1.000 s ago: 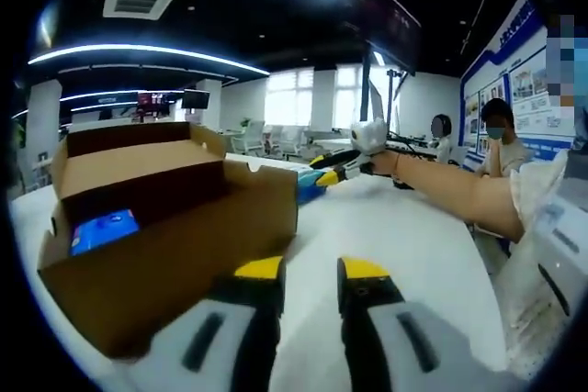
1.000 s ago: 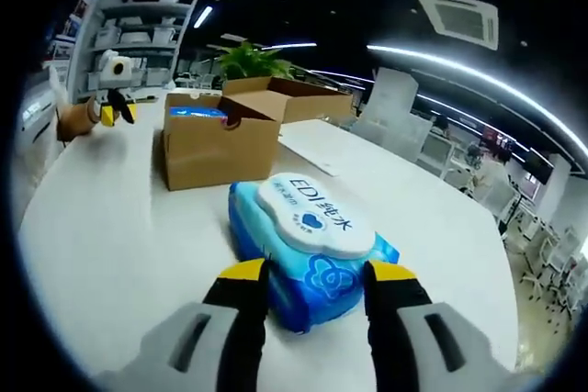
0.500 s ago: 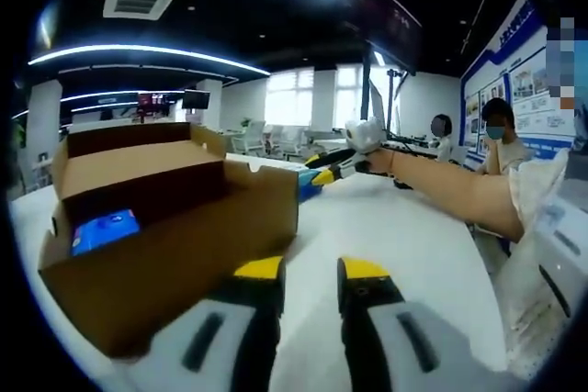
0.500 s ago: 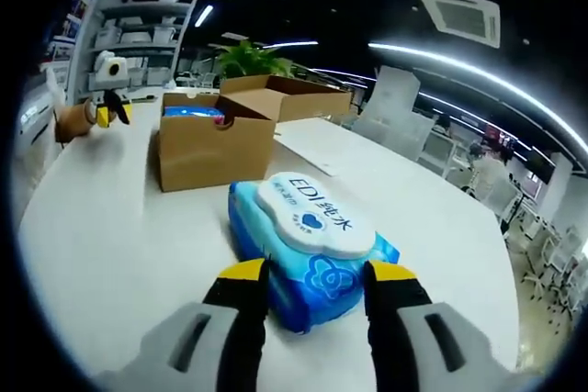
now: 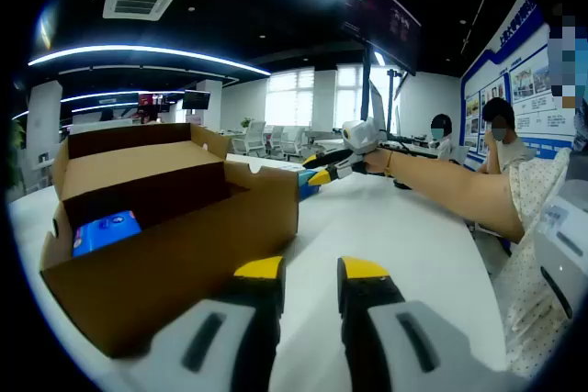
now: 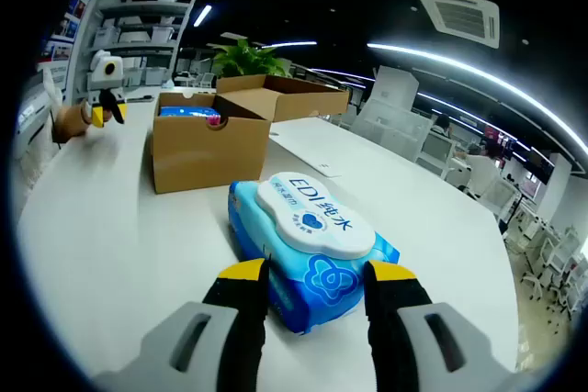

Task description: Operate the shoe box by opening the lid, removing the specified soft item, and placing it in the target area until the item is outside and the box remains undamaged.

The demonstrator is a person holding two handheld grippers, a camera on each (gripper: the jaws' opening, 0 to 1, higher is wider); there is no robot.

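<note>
Right gripper (image 6: 315, 284) backed off glossy soft wipes pack (image 6: 308, 250), open; cardboard box (image 6: 207, 142) unlidded

Left gripper (image 5: 308, 273): two grey jaws with long dark slots, black fingers and yellow tips. Right gripper (image 6: 315, 274) is built alike. At three o'clock in the left gripper view, a bare forearm (image 5: 450, 192) leaves a pale, finely patterned sleeve (image 5: 537, 183).
</note>
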